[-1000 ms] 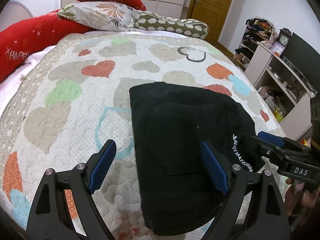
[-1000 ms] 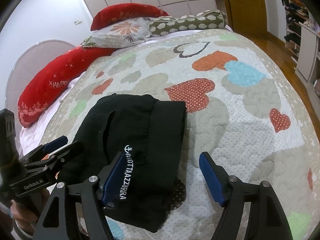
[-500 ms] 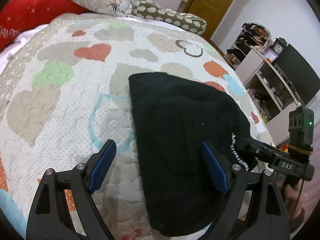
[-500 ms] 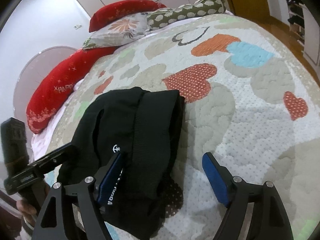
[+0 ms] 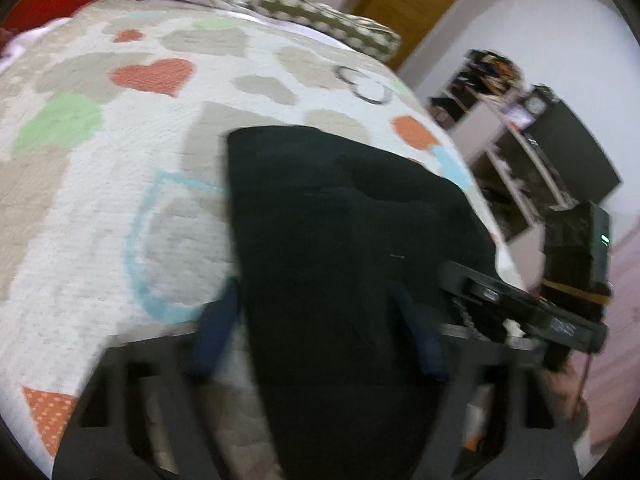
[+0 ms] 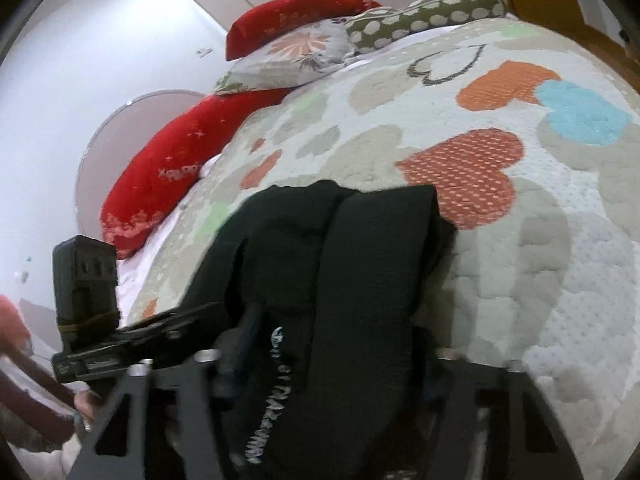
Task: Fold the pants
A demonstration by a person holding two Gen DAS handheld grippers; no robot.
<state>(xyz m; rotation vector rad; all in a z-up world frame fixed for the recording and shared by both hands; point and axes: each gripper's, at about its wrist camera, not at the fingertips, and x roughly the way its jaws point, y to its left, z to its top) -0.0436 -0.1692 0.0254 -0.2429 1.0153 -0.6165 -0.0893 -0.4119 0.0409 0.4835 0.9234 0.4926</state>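
Heart-patterned quilting covers the bed [image 5: 100,184], with red and flowered pillows [image 6: 288,52] piled at its far end and a shelf unit [image 5: 516,160] standing off to one side of the room. Both views are blurred.

On the near part of the bed lie the black pants [image 5: 340,240], folded into a compact bundle. A thick band of fabric runs along the bundle's right side, and white lettering shows near its closest edge in the right wrist view.

The left claw [image 5: 316,340] is spread wide. Its left finger sits just off the pants' left edge, over the quilt, while its right finger lies over the black fabric, so the near left part of the bundle sits between the two fingers. Nothing appears pinched.

The right claw [image 6: 336,360] is also spread apart, at the bundle's near right end. Its left finger is over the fabric beside the lettering; its right finger is mostly hidden behind the thick band at the bundle's right edge. The near end of the pants fills the gap between them. Whether either finger touches the cloth cannot be told through the blur.

Each claw shows in the other's view, close beside the bundle.
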